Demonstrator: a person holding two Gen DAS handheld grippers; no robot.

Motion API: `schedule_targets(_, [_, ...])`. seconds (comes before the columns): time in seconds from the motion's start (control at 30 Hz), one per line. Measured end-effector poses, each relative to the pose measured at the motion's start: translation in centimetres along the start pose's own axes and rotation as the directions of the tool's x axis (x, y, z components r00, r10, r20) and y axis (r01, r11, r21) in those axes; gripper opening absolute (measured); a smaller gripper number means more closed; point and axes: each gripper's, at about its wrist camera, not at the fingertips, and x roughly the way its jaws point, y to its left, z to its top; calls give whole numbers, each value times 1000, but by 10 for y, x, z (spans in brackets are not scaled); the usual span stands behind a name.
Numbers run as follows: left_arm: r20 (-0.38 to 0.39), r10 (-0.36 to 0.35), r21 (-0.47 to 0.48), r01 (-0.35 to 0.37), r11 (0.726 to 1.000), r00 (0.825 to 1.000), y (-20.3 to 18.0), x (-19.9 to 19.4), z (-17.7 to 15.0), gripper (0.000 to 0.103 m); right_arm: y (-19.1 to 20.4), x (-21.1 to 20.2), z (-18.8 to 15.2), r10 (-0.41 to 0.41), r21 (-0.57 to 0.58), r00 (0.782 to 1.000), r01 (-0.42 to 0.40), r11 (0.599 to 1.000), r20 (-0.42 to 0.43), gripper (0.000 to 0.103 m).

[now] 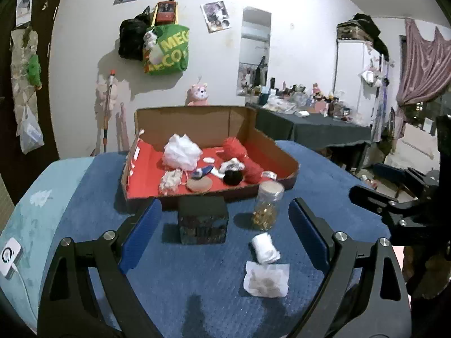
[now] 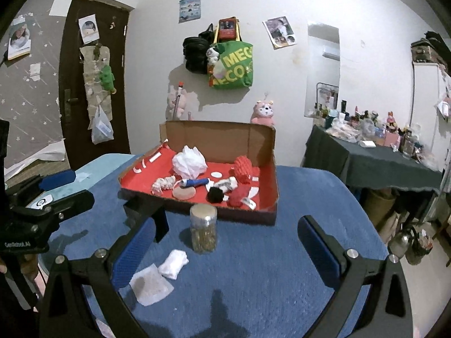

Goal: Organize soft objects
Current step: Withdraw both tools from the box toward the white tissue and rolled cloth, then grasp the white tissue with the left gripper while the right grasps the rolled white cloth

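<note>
A cardboard box point(image 1: 284, 159) point(image 2: 274, 174) lined in red stands on the blue cloth. In it lie a white puff point(image 1: 181, 152) point(image 2: 188, 162), red yarn point(image 1: 235, 146) point(image 2: 243, 166), a black pompom point(image 1: 232, 177) point(image 2: 215, 194) and other small soft things. In front of it a white cloth roll point(image 1: 265, 248) point(image 2: 173, 263) and a white pouch point(image 1: 266, 278) point(image 2: 150, 284) lie on the cloth. My left gripper point(image 1: 224, 233) point(image 2: 66, 190) is open above them and holds nothing. To its right, my right gripper point(image 2: 224, 249) is open and empty too.
A glass jar point(image 1: 266, 208) point(image 2: 203, 232) with gold contents and a dark cube box point(image 1: 202, 219) stand just before the cardboard box. A white device point(image 1: 8, 255) with a cable lies at the left. A cluttered side table point(image 2: 375, 163) stands at the right.
</note>
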Motion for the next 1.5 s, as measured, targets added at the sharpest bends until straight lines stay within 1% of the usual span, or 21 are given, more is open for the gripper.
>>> schedule_targets(0.13, [-19, 15, -3, -15, 1000, 1000, 0, 8, -13, 92, -4, 2, -16, 3, 38, 1000, -2, 999, -5, 103])
schedule_targets(0.3, [-56, 29, -20, -30, 999, 998, 3, 23, -34, 92, -6, 14, -37, -12, 61, 999, 14, 998, -36, 103])
schedule_targets(0.5, [-123, 37, -38, -42, 998, 992, 8, 44, -56, 92, -5, 30, -60, -16, 65, 997, 21, 998, -76, 103])
schedule_targets(0.73, [-182, 32, -54, -42, 998, 983, 8, 59, -72, 92, -6, 52, -79, -2, 80, 990, 13, 997, -139, 103])
schedule_targets(0.87, [-215, -4, -66, -11, 998, 977, 4, 64, -76, 92, -8, 58, -84, -4, 87, 988, 18, 996, -156, 103])
schedule_targets(0.97, [-252, -60, -75, 42, 996, 966, -4, 69, -78, 92, -12, 61, -85, -7, 96, 987, 23, 995, -163, 103])
schedule_targets(1.03, [-291, -100, -78, 80, 994, 951, -10, 74, -81, 92, -15, 63, -86, -7, 105, 986, 25, 994, -167, 103])
schedule_targets(1.17, [-354, -129, -68, 112, 991, 926, -19, 84, -85, 92, -20, 66, -86, -11, 116, 984, 31, 993, -176, 103])
schedule_targets(1.23, [-365, -116, -39, 110, 993, 924, -22, 85, -86, 92, -23, 67, -86, -8, 122, 983, 31, 992, -182, 103])
schedule_targets(1.33, [-381, -120, -12, 126, 992, 917, -23, 86, -85, 92, -25, 71, -86, -1, 128, 982, 25, 991, -189, 103])
schedule_targets(1.4, [-385, -128, -17, 132, 991, 914, -21, 84, -85, 92, -25, 72, -86, 4, 129, 982, 21, 991, -191, 103])
schedule_targets(1.5, [-389, -169, -56, 160, 985, 906, -18, 82, -82, 92, -24, 75, -85, 8, 127, 982, 17, 992, -190, 103])
